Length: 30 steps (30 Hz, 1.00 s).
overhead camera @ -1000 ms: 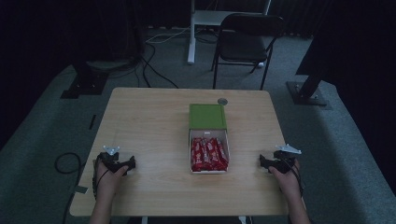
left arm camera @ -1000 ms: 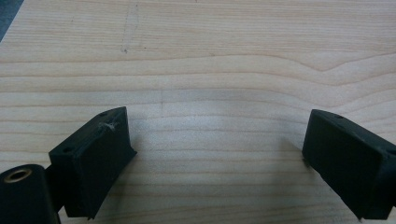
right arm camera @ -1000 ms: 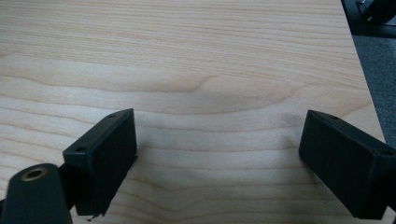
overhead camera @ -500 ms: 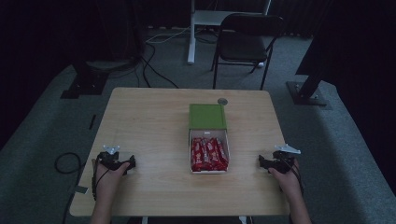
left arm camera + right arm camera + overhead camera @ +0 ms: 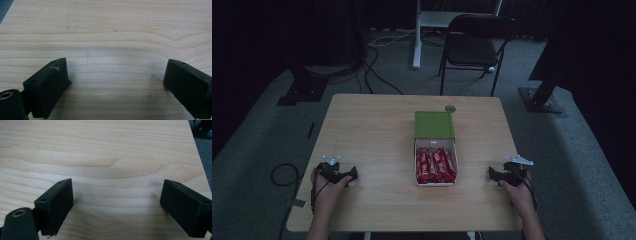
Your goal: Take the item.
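Both hand-held grippers parked empty on the desk, box of red snack bars between them.

Left hand-held gripper (image 5: 343,176): jaws spread wide, nothing between them, bare desk (image 5: 372,135) underneath. Mid-desk sits the white open box (image 5: 435,162), well apart from either gripper, its green lid (image 5: 434,124) folded back on the far side. Red wrapped bars (image 5: 435,165) packed side by side: I'd judge them light, with slick, crinkly film and a crushable core. I'd pinch one across its narrow width, gently. Right hand-held gripper (image 5: 499,175): jaws likewise wide apart, empty.
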Each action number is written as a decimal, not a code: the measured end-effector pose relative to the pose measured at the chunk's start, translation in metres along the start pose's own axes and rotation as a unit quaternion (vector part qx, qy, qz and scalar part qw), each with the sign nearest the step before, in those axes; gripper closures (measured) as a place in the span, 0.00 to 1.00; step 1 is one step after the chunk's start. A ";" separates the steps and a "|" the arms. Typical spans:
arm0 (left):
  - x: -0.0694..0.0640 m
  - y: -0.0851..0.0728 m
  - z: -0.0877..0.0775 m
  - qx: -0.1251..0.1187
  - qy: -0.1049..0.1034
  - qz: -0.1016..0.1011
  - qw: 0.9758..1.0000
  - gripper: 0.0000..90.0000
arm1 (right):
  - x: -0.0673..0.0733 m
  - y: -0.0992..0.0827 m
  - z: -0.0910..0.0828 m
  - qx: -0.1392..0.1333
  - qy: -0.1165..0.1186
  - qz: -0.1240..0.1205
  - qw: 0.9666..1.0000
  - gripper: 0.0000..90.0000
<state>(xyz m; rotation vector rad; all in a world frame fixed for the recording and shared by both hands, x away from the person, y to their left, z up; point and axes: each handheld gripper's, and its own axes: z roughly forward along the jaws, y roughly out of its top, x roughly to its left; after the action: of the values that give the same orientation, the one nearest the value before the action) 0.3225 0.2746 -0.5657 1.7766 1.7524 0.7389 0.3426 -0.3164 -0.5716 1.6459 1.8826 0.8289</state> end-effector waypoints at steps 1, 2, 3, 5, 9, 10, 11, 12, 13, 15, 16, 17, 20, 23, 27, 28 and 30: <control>0.000 0.000 0.001 0.001 -0.001 0.000 1.000 0.04 | 0.000 0.000 0.000 0.001 -0.001 0.003 1.000 0.12; -0.001 0.000 0.001 0.002 -0.001 0.001 1.000 0.03 | 0.000 0.000 -0.001 0.002 -0.001 0.007 1.000 0.12; -0.001 0.000 0.001 0.002 -0.002 0.001 1.000 0.03 | 0.000 0.001 -0.001 0.002 0.000 0.009 1.000 0.12; -0.001 0.001 0.001 0.002 -0.002 0.001 1.000 0.03 | 0.001 0.001 -0.003 0.003 0.000 0.009 1.000 0.12; -0.001 0.001 0.001 0.002 -0.002 0.001 1.000 0.03 | 0.003 0.005 -0.007 -0.002 -0.003 0.009 1.000 0.12; -0.001 0.001 0.001 0.003 -0.002 0.001 1.000 0.03 | 0.004 0.006 -0.009 -0.004 -0.003 0.010 1.000 0.12; -0.001 0.001 0.001 0.002 -0.002 0.001 1.000 0.03 | 0.004 0.008 -0.011 -0.007 -0.003 0.012 1.000 0.12; -0.001 0.001 0.001 0.002 -0.002 0.001 1.000 0.03 | 0.005 0.010 -0.013 -0.011 -0.003 0.011 1.000 0.12; -0.001 0.001 0.001 0.002 -0.002 0.001 1.000 0.03 | 0.006 0.012 -0.015 -0.014 -0.003 0.012 1.000 0.12; -0.001 0.001 0.001 0.002 -0.002 0.001 1.000 0.03 | 0.008 0.016 -0.020 -0.020 -0.002 0.013 1.000 0.12; -0.001 0.001 0.001 0.002 -0.002 0.001 1.000 0.03 | 0.010 0.019 -0.023 -0.023 -0.001 0.013 1.000 0.12; -0.001 0.001 0.001 0.002 -0.002 0.001 1.000 0.03 | 0.011 0.022 -0.026 -0.026 0.000 0.011 1.000 0.12; -0.001 0.001 0.001 0.002 -0.002 0.001 1.000 0.03 | 0.016 0.030 -0.034 -0.035 0.000 0.010 0.999 0.12; -0.001 0.001 0.001 0.002 -0.002 0.001 1.000 0.03 | 0.023 0.039 -0.043 -0.044 0.003 0.006 0.999 0.12; -0.001 0.001 0.001 0.002 -0.002 0.001 1.000 0.03 | 0.033 0.050 -0.053 -0.057 0.008 -0.004 0.998 0.12; -0.001 0.001 0.001 0.002 -0.002 0.001 1.000 0.03 | 0.036 0.052 -0.055 -0.060 0.010 -0.007 0.998 0.12; -0.001 0.001 0.001 0.002 -0.002 0.001 1.000 0.03 | 0.041 0.057 -0.060 -0.065 0.016 -0.012 0.998 0.12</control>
<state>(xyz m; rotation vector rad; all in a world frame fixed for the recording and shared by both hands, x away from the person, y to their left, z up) 0.3236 0.2738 -0.5661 1.7812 1.7508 0.7338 0.3334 -0.2778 -0.4882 1.5367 1.8259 0.9520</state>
